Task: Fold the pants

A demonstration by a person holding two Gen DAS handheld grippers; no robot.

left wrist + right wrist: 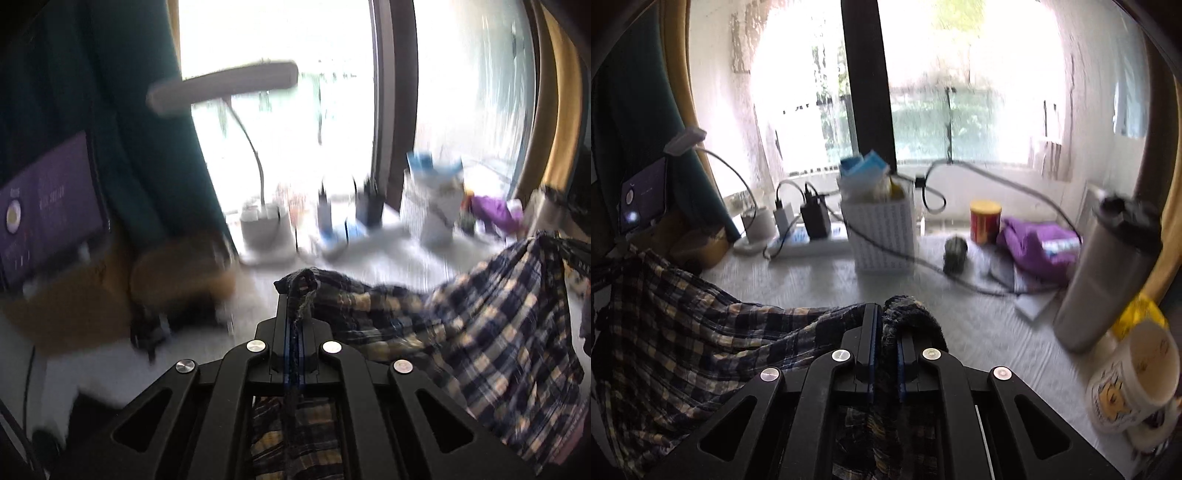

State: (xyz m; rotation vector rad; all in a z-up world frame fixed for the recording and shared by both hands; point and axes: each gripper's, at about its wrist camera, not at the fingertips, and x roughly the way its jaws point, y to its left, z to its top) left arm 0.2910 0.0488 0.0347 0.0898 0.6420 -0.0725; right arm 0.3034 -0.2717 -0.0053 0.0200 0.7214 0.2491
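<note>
Bright daylight floods through the big window point(923, 110) behind a white table point(820, 280) cluttered along its far edge. Stretched above that tabletop hang the dark blue and cream plaid pants point(480, 332), held up between two black grippers. From the left wrist view, the left gripper point(294, 295) has its jaws closed tight on a bunched edge of the fabric, which pokes out past the tips and trails back beneath the fingers; the rest of the cloth sweeps away to the right and rises toward a second held corner. From the right wrist view, the right gripper point(885, 314) is likewise clamped on a thick roll of the same plaid cloth point(683, 332), which spills over the tips and drapes off to the left, sagging toward the table.

Behind the pants stand a white perforated basket point(886, 236) stuffed with blue packets, a white power strip point(809, 242) with chargers plugged in, a red and yellow can point(985, 221), a crumpled purple cloth point(1034, 247), a tall steel tumbler with a black lid point(1104, 273) and a cream printed mug point(1134, 376). A white gooseneck desk lamp point(221, 88) arches at the left, near a lit purple screen point(48, 206).
</note>
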